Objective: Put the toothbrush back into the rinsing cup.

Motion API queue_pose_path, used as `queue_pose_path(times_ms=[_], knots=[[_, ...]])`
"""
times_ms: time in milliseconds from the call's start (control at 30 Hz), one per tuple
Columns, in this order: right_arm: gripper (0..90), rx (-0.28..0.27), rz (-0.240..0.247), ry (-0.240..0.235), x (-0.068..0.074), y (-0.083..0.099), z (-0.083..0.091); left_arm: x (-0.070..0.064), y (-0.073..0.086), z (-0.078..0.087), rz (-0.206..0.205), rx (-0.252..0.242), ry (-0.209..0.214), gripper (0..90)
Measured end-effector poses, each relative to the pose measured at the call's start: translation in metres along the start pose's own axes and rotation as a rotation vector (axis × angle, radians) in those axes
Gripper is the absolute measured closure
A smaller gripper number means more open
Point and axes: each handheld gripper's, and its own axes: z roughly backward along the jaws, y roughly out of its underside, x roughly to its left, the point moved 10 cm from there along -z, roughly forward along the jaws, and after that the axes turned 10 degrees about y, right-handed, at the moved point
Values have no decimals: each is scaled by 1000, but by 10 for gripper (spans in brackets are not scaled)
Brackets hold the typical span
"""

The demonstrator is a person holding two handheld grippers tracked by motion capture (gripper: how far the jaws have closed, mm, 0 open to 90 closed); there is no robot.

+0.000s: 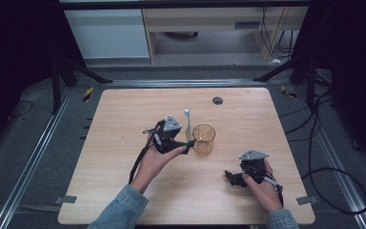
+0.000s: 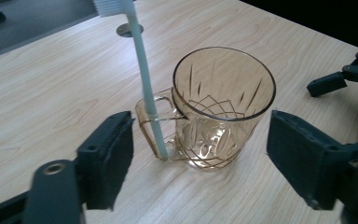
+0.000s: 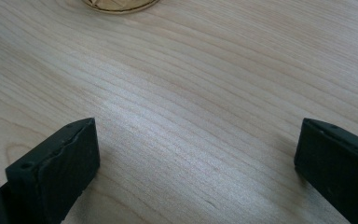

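Left tool (image 2: 200, 154) gaping, holds nothing; toothbrush (image 2: 144, 84) stands through glass mug (image 2: 214, 112) handle loop. Close squarely on shaft, lift straight. Right tool (image 3: 196, 172) wide open, empty, over bench (image 3: 214, 93).

Table (image 1: 124, 191): pale wood, a round dark grommet (image 1: 218, 100) near the far edge
Glass mug (image 1: 204, 139): amber, upright near the middle
Toothbrush (image 1: 188, 125): upright, bristles on top, just left of the mug
Left gripper (image 1: 187, 146): beside the toothbrush and mug
Right gripper (image 1: 232, 177): low over the table, apart from the mug
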Motion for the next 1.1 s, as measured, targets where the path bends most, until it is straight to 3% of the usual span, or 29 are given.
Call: queue_pose_path(times_ms=[100,267,567,700,967,1100], knots=[[3,0,-1,1,0,0,0,0,0,2,18,28,-4,153],[4,0,0,0,0,0,0,1,3,8,15,53,-10,116],[4,0,-1,0,0,0,0,28,11,30,49,63,-60,106],[4,0,-1,0,0,0,0,38,21,32,24,110,-91,109],[4,0,-2,1,0,0,0,56,41,41,40,184,-113,108],[4,0,-1,0,0,0,0,64,46,48,53,190,-124,107]])
